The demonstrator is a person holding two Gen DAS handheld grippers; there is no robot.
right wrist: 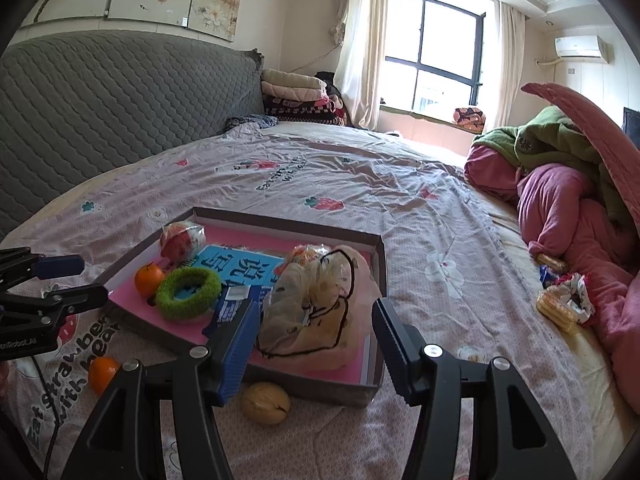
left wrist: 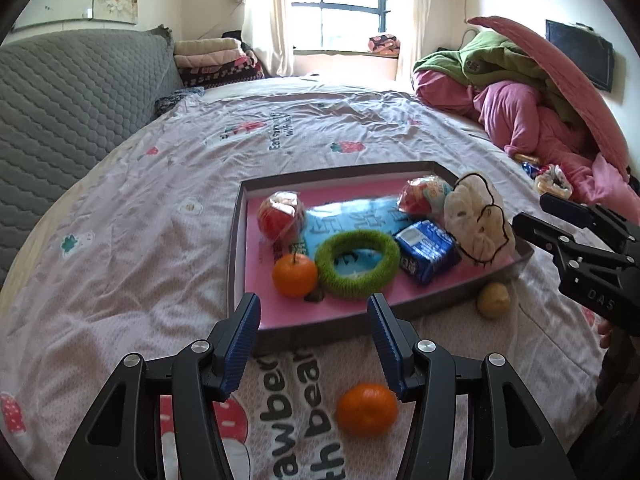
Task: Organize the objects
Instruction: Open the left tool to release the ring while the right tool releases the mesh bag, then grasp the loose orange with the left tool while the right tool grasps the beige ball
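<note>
A shallow grey box with a pink floor (left wrist: 280,316) (right wrist: 372,272) lies on the bed. In it are an orange (left wrist: 295,275) (right wrist: 149,279), a green fuzzy ring (left wrist: 357,264) (right wrist: 188,293), a blue packet (left wrist: 427,251) (right wrist: 232,306), two wrapped red fruits (left wrist: 281,216) (left wrist: 425,196) and a pale drawstring bag (left wrist: 476,224) (right wrist: 316,312). A loose orange (left wrist: 367,409) (right wrist: 102,374) lies on the sheet just below my open, empty left gripper (left wrist: 314,346). A yellowish fruit (left wrist: 494,300) (right wrist: 266,403) lies outside the box by my open, empty right gripper (right wrist: 316,350) (left wrist: 556,220).
The bed sheet (left wrist: 140,240) spreads left and far. A grey quilted headboard (left wrist: 60,120) stands at left. A pile of pink and green bedding (right wrist: 568,208) and snack wrappers (right wrist: 564,304) lie at right. Folded blankets (right wrist: 296,96) sit by the window.
</note>
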